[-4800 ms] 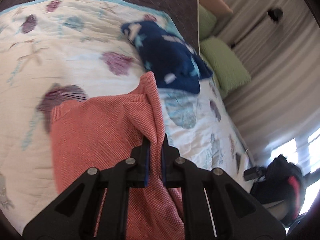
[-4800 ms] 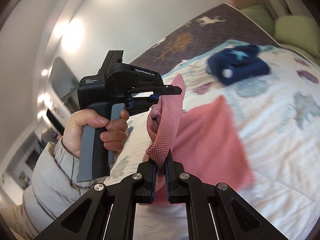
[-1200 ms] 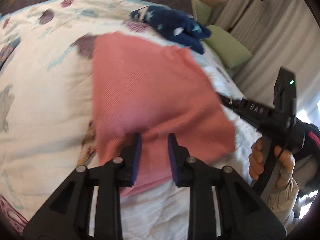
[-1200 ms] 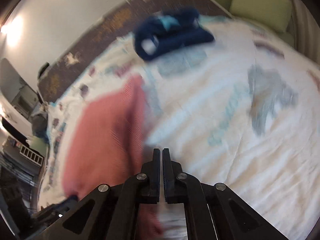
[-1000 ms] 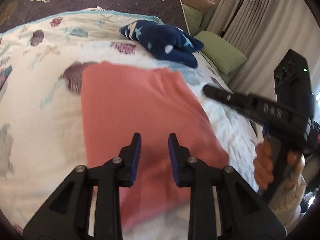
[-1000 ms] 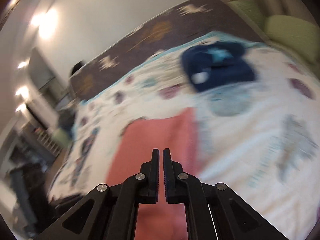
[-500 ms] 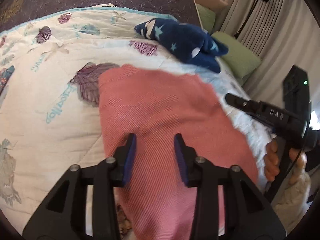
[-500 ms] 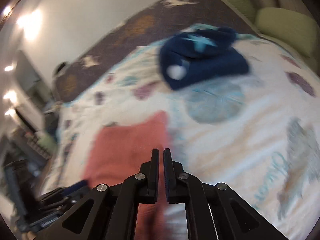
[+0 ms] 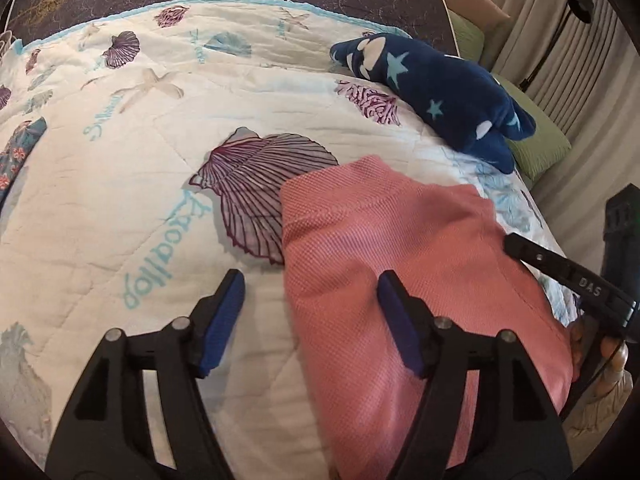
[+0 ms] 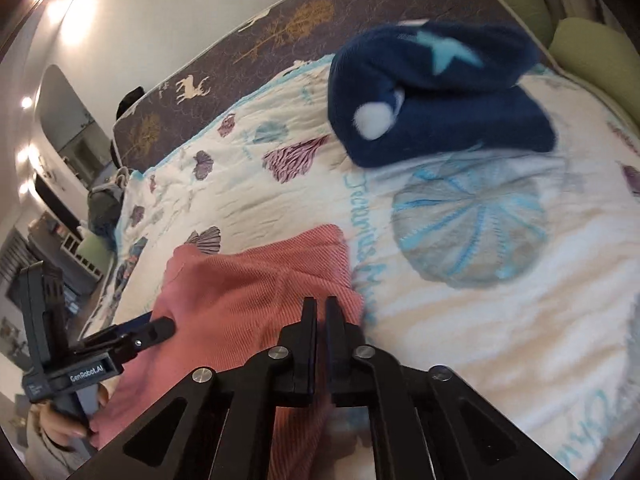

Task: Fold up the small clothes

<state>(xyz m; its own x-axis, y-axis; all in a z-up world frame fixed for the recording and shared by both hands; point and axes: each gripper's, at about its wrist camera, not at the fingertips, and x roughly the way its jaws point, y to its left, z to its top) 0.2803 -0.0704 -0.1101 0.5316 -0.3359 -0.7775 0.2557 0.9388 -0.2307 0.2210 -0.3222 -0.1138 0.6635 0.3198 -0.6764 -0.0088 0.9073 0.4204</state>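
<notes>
Left gripper (image 9: pixel 310 304) fingers spreading, having just been opening, straddling pink cloth's (image 9: pixel 404 280) left edge without pinching | Right gripper (image 10: pixel 319 312) fingers pressed together, empty, over cloth's right edge | Cloth, carried aloft seconds earlier, now lying folded on quilt (image 9: pixel 120 184) near navy star garment (image 9: pixel 436 92) | Judgement: fold laid, next fold pending

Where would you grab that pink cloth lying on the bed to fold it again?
Probably at a near corner of the pink cloth, coming from above and the near side. It lies flat on the quilt, so only its loose edges offer the jaws something to pinch.
</notes>
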